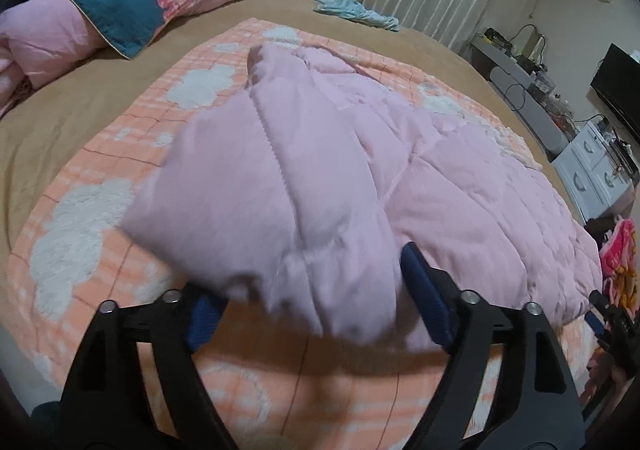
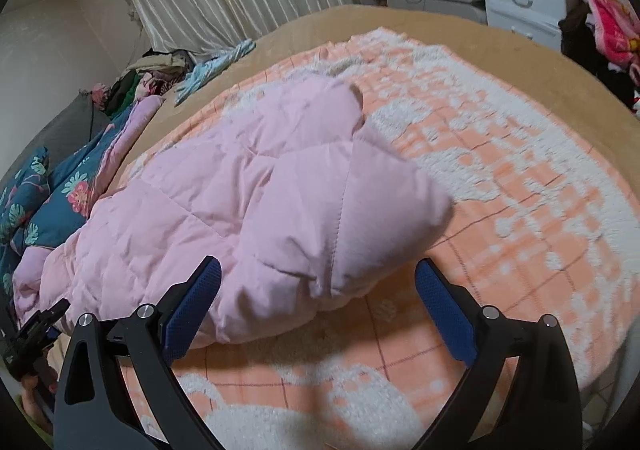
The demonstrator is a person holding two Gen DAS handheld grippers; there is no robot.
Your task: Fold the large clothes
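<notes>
While both tools hang released, the left gripper (image 1: 316, 302) and right gripper (image 2: 318, 314) straddle the near edge of the pink quilted jacket (image 1: 320, 169), which lies folded across the middle of the peach blanket (image 1: 100, 185) on the bed.

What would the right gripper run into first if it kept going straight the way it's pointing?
Most likely the pink jacket: its near edge sits just ahead of the open right gripper. Depth is hard to judge, so it could skim the checked blanket beneath first.
</notes>
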